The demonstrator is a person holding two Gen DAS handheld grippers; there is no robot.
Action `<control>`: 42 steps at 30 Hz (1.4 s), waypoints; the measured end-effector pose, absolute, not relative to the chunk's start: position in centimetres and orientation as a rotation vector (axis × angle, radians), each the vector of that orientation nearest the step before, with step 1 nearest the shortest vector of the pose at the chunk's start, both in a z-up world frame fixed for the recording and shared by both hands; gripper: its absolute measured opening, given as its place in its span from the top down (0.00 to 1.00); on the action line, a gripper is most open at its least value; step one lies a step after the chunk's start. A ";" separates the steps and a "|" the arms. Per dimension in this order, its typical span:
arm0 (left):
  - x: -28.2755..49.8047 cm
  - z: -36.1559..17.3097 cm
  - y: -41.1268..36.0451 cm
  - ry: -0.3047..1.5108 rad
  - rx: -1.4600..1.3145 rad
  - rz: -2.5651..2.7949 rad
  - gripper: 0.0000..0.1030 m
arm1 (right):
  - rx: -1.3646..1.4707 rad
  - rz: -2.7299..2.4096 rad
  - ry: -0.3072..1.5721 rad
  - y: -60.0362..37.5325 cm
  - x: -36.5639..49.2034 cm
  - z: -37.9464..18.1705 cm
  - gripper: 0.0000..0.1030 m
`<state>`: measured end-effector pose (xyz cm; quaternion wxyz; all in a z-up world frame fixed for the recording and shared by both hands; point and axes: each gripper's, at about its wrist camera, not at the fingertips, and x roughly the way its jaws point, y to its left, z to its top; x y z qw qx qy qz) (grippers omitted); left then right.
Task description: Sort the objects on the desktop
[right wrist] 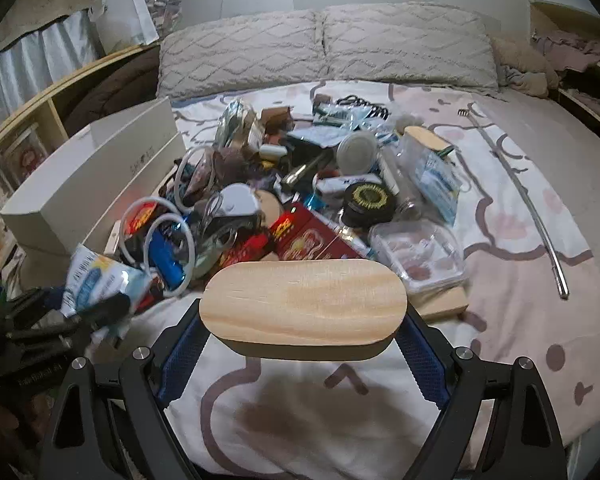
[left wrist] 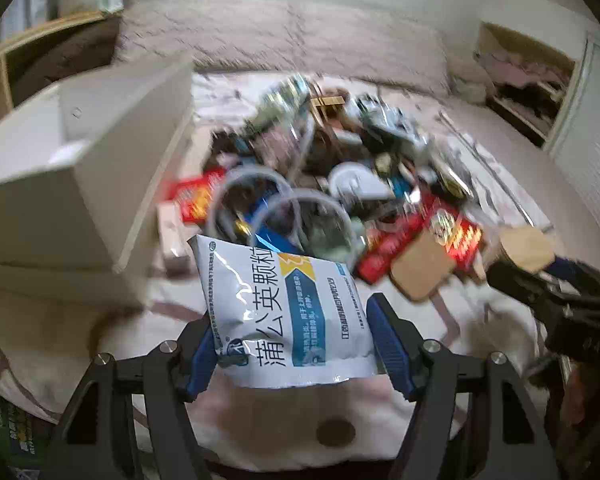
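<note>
My left gripper (left wrist: 296, 344) is shut on a white and blue medicine sachet (left wrist: 284, 308) with Chinese print, held above the bedsheet; it also shows in the right wrist view (right wrist: 96, 276). My right gripper (right wrist: 304, 344) is shut on an oval box with a wooden lid (right wrist: 304, 304), held above the sheet; the left wrist view shows it at the right (left wrist: 420, 268). Behind both lies a heap of mixed objects (right wrist: 300, 184): red packets (right wrist: 312, 240), white rings (right wrist: 168, 236), a black round tin (right wrist: 368, 200), a clear plastic box (right wrist: 420, 256).
An open white cardboard box (right wrist: 88, 184) stands left of the heap. A long metal rod (right wrist: 528, 200) lies on the sheet at the right. Two grey pillows (right wrist: 324, 44) lie at the head of the bed. Wooden shelves (right wrist: 28, 120) run along the left.
</note>
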<state>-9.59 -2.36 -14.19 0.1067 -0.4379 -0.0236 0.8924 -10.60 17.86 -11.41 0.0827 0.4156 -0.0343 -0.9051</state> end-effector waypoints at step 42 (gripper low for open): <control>-8.4 -18.3 2.5 0.527 -1.415 2.567 0.00 | 1.369 -2.599 -0.260 20.0 -10.1 -15.3 0.12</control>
